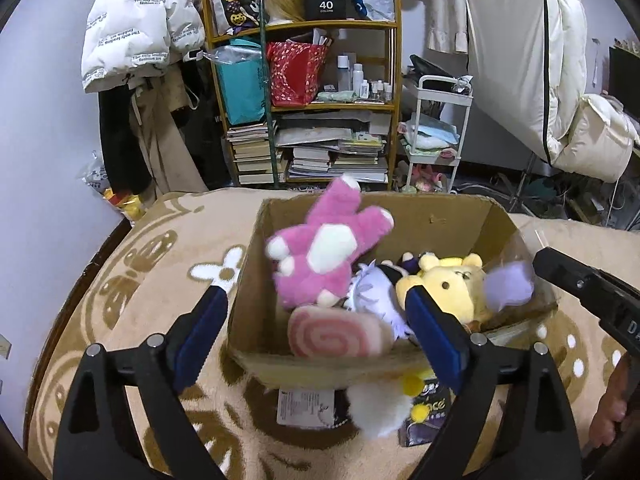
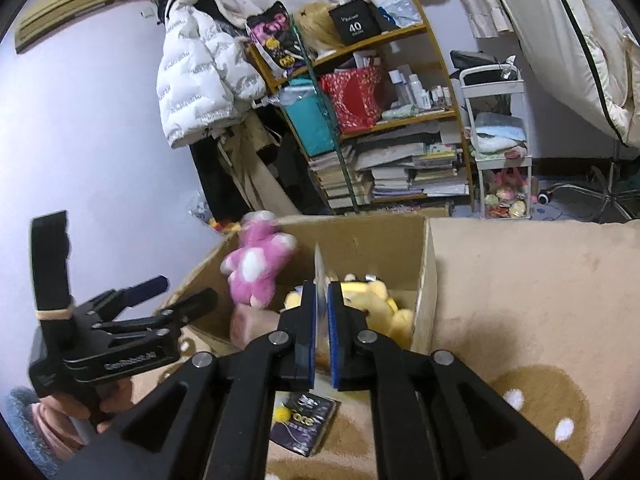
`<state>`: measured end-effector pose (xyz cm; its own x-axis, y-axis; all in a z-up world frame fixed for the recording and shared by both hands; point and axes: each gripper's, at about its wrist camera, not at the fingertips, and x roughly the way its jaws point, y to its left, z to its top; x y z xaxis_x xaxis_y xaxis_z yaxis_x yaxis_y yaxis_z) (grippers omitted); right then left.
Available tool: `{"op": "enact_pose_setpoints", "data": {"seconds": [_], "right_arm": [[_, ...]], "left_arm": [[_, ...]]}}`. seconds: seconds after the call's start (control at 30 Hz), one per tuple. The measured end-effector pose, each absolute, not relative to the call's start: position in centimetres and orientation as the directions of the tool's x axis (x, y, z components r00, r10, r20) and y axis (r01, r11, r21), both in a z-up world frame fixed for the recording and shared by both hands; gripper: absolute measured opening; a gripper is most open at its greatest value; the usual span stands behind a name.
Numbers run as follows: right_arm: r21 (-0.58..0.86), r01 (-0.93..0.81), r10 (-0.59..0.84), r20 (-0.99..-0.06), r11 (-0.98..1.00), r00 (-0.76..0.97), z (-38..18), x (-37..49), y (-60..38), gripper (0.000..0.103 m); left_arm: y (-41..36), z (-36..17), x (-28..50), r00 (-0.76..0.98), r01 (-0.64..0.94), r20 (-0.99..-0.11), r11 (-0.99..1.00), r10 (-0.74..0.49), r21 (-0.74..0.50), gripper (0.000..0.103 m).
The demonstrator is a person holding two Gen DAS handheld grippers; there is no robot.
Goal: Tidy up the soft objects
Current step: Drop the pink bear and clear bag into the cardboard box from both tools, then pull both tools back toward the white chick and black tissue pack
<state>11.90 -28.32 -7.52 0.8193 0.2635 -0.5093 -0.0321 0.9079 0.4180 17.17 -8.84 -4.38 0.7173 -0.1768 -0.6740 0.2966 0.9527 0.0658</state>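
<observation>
A cardboard box (image 1: 448, 216) stands on the beige rug. A pink and white plush (image 1: 320, 248) is blurred above the box's left side; it also shows in the right wrist view (image 2: 256, 264). In the box lie a pink swirl roll plush (image 1: 336, 338), a white-haired doll (image 1: 372, 292) and a yellow bear (image 1: 448, 284). My left gripper (image 1: 316, 304) is open and empty at the box's near wall. My right gripper (image 2: 320, 300) is shut on a clear plastic bag (image 2: 320, 272) over the box; the bag holds a purple plush (image 1: 510, 284).
A white pompom plush (image 1: 380, 408) and a dark purple packet (image 1: 428, 408) lie on the rug in front of the box. A wooden shelf (image 1: 308, 104) of books and bags and a white cart (image 1: 436, 132) stand behind. Coats hang at the left.
</observation>
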Motion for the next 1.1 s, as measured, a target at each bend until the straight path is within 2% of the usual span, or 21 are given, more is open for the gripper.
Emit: {"op": "enact_pose_setpoints", "data": {"seconds": [0.17,0.23,0.3,0.37,0.43,0.6,0.67,0.73,0.9,1.0,1.1], "right_arm": [[0.399,-0.008,0.235,-0.523,0.917,0.819,-7.6,11.4,-28.5,0.009],[0.397,-0.008,0.231,-0.518,0.918,0.824,-7.3,11.0,-28.6,0.012],[0.392,-0.005,0.222,-0.511,0.920,0.830,-6.8,10.4,-28.6,0.033],[0.393,-0.004,0.217,-0.497,0.919,0.840,-6.4,9.7,-28.7,0.041],[0.393,-0.004,0.217,-0.497,0.919,0.840,-6.1,9.2,-28.6,0.042],[0.359,0.010,0.188,-0.511,0.933,0.839,-5.6,7.6,-28.1,0.066],[0.319,0.016,0.172,-0.552,0.948,0.816,-5.4,7.1,-27.4,0.075],[0.294,0.012,0.163,-0.563,0.956,0.810,-5.3,6.4,-26.7,0.079],[0.287,-0.012,0.188,-0.598,0.958,0.779,-5.4,5.1,-25.2,0.098],[0.308,-0.020,0.216,-0.621,0.951,0.753,-6.0,4.5,-24.7,0.102],[0.311,-0.006,0.216,-0.646,0.950,0.732,-6.6,4.2,-24.5,0.103]], "left_arm": [[-8.4,-4.3,16.1,0.719,0.284,-0.679,0.955,-0.150,0.089,0.092],[-8.1,-4.1,15.6,0.720,0.275,-0.679,0.957,-0.143,0.090,0.094],[-7.7,-3.7,14.9,0.728,0.265,-0.672,0.960,-0.137,0.091,0.096],[-7.4,-3.3,14.1,0.735,0.259,-0.665,0.961,-0.132,0.095,0.097],[-7.1,-3.0,13.4,0.741,0.252,-0.660,0.963,-0.126,0.099,0.098],[-6.5,-1.9,11.5,0.750,0.245,-0.651,0.964,-0.122,0.101,0.100],[-6.3,-1.7,11.0,0.745,0.241,-0.657,0.965,-0.113,0.107,0.100],[-6.0,-1.3,10.2,0.740,0.247,-0.662,0.964,-0.119,0.103,0.100],[-5.6,-1.1,8.7,0.734,0.259,-0.667,0.960,-0.124,0.107,0.100],[-5.4,-1.3,8.0,0.730,0.253,-0.675,0.961,-0.112,0.115,0.100],[-4.8,-1.8,7.5,0.709,0.247,-0.695,0.965,-0.117,0.090,0.100]]}}
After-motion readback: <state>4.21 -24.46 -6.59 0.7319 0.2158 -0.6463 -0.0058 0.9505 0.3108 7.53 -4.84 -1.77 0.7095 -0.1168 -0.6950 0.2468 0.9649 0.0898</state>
